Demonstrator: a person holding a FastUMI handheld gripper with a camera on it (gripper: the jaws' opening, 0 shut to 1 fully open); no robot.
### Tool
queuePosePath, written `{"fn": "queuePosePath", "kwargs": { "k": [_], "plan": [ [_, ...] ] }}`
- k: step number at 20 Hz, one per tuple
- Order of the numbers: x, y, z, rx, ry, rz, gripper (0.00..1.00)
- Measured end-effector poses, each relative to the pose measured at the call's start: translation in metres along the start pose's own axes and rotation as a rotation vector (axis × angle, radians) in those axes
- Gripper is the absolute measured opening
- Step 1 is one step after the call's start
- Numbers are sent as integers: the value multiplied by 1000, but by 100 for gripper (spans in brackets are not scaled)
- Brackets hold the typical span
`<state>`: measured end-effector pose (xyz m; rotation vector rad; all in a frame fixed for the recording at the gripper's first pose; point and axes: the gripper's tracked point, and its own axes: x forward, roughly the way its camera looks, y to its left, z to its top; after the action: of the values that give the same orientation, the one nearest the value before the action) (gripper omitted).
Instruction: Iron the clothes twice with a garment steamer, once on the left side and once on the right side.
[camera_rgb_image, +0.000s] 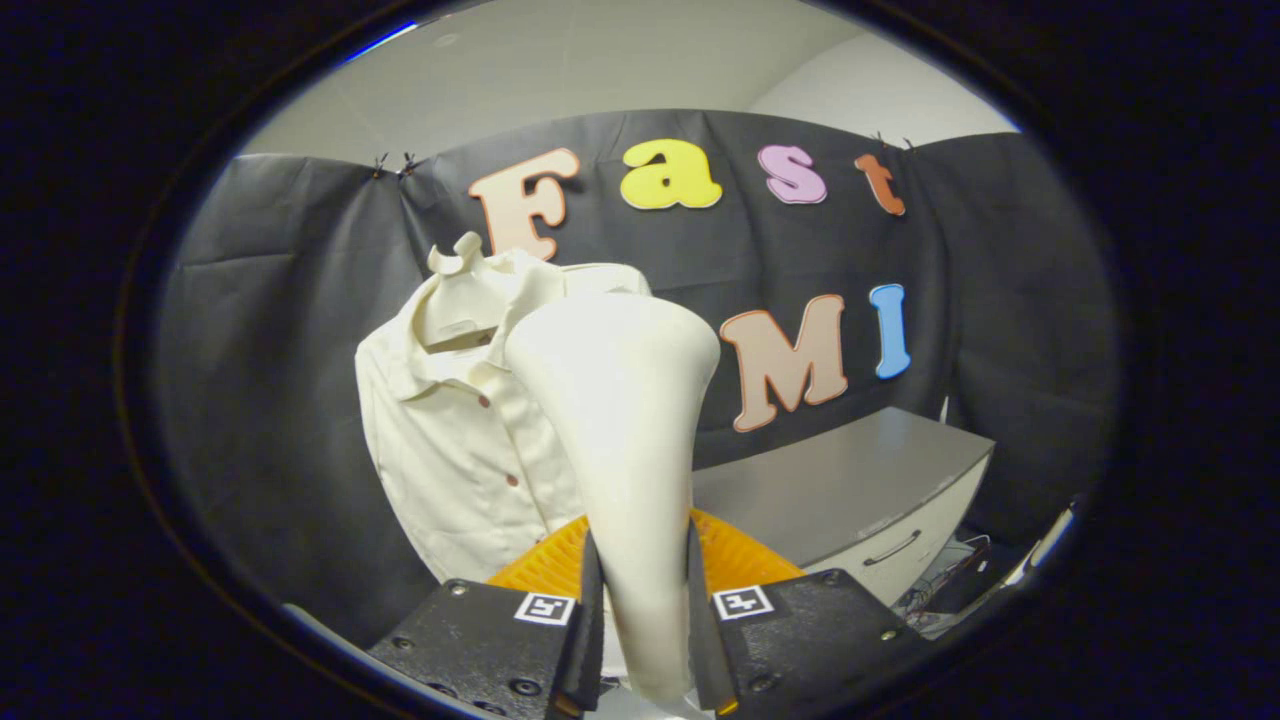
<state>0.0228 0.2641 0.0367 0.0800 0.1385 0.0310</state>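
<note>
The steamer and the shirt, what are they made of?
The garment steamer, gripped between the gripper fingers, looks like smooth matte cream plastic: hard, even, seamless curves. The shirt beyond it looks like cream woven cloth, probably cotton: soft folds, a floppy collar, small dark buttons.

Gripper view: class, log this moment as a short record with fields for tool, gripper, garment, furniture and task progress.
tool: cream garment steamer, upright, wide head on top
gripper: gripper shut on the steamer's handle, a finger on each side
garment: cream buttoned shirt on a hanger, beyond the fingers, against the black cloth
furniture: grey cabinet beside the shirt
progress: steamer head looks short of the shirt; contact cannot be judged
</note>
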Motion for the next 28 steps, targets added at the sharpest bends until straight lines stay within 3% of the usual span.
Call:
{"fn": "queuePosePath", "kwargs": {
  "k": [14,25,28],
  "plan": [
    [82,166,-28,-104,21,107,36],
    [126,197,-40,-69,11,10,36],
    [129,196,-64,-99,46,13,36]
  ]
}}
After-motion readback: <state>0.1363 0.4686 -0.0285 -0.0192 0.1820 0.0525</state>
